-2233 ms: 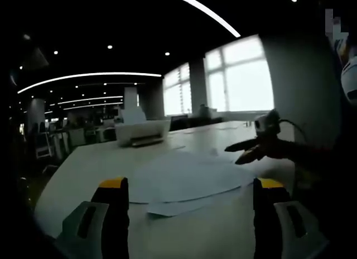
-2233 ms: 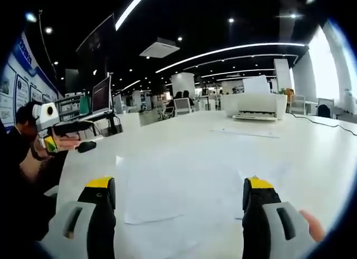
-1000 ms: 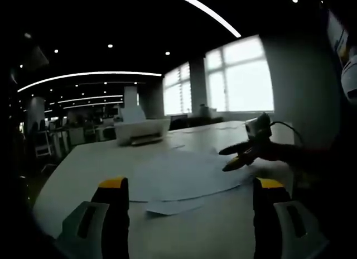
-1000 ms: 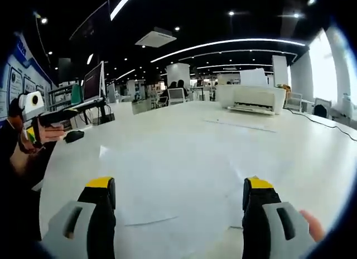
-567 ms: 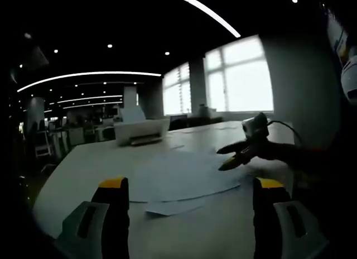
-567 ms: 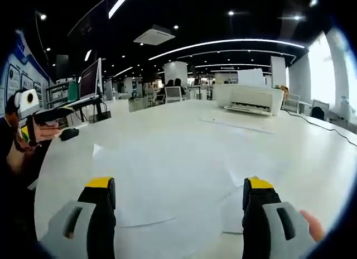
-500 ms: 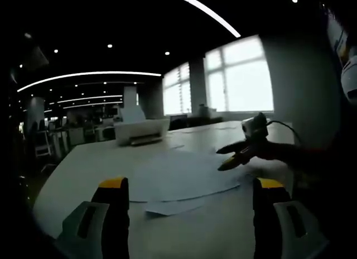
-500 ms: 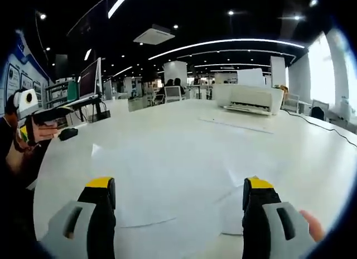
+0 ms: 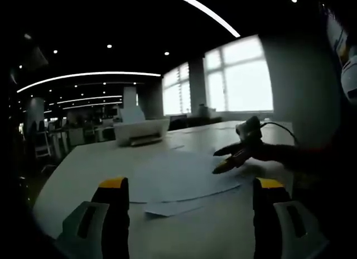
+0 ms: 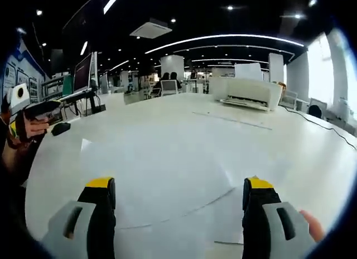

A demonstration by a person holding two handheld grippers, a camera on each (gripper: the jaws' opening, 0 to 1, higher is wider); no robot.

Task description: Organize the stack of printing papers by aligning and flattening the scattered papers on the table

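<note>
Several white printing papers lie loosely overlapped on the white table, one corner sticking out toward me. My left gripper is open, its yellow-tipped jaws wide apart just short of the papers. The right gripper reaches in from the right, jaws apart, low over the papers' right edge. In the right gripper view the papers spread under and ahead of my open right gripper. The left gripper shows at far left, held in a hand.
A white printer stands at the table's far end, a single sheet in front of it. A monitor and a mouse sit at the left. A cable runs along the right side.
The right gripper has moved forward and lower over the papers, sliding leftward in the left gripper view. The left gripper has stayed put. Both stay open.
</note>
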